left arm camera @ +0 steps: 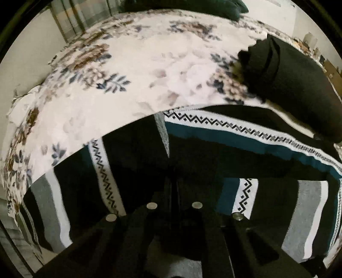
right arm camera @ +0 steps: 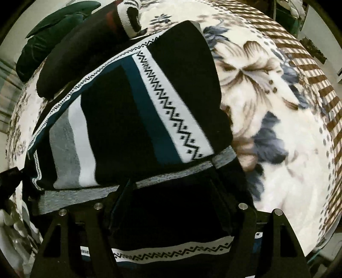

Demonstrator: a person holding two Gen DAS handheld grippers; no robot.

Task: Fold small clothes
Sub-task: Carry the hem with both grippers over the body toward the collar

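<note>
A striped knit sweater (left arm camera: 245,141), black with teal, grey and white zigzag bands, lies partly folded on a floral blanket (left arm camera: 132,70). It fills the middle of the right wrist view (right arm camera: 149,107). My left gripper (left arm camera: 174,173) is low over the sweater with its fingers close together on dark cloth. My right gripper (right arm camera: 171,188) has its fingers apart, resting over the sweater's black part by a grey band (right arm camera: 166,173).
A folded black garment (left arm camera: 295,85) lies on the blanket at the right; it also shows in the right wrist view (right arm camera: 81,47). A dark green cushion (right arm camera: 49,30) and a black-and-white item (right arm camera: 130,17) lie at the far end.
</note>
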